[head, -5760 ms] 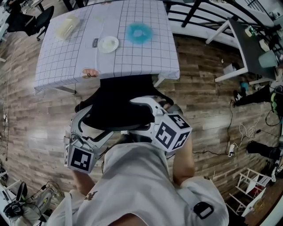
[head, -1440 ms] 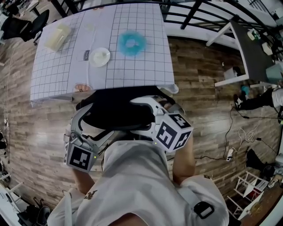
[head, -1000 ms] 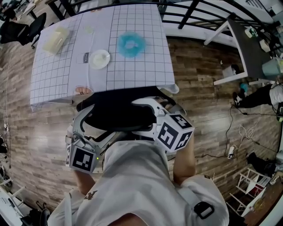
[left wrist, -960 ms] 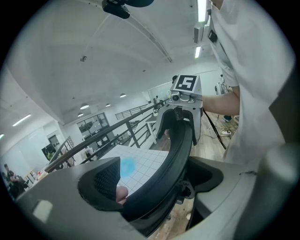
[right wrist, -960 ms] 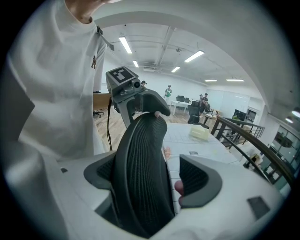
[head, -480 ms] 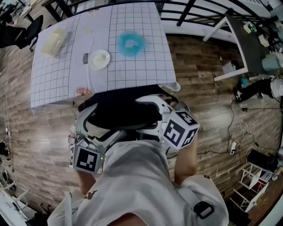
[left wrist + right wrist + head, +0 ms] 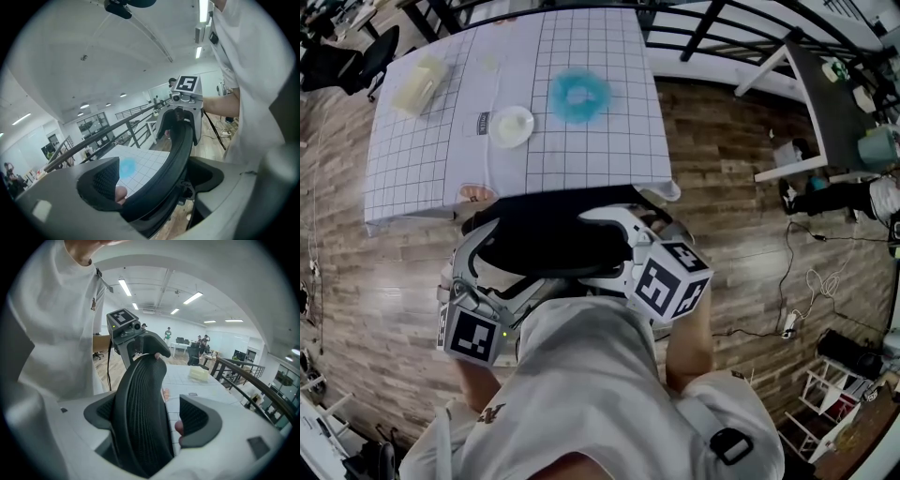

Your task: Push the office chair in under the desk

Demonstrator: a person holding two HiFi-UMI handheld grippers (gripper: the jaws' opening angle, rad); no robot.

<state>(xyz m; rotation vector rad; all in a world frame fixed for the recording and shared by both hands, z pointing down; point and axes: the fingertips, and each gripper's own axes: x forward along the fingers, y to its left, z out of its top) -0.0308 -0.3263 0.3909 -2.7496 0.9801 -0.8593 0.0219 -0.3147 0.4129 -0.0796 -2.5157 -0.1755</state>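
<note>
Left tongs (image 7: 154, 178), right tongs (image 7: 150, 416) straddling curved mesh chair back (image 7: 546, 236), grid-clothed desk (image 7: 591, 150)

A white plate (image 7: 512, 126) sits near a blue fluffy pad (image 7: 579, 95) on the checked cloth (image 7: 572, 159), with a pale box (image 7: 416, 79) further left. Cables (image 7: 814, 279) trail over the wooden floor (image 7: 366, 272).

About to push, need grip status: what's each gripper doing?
Left gripper: open, jaws straddling the chair backrest.
Right gripper: open, straddling the same backrest.
</note>
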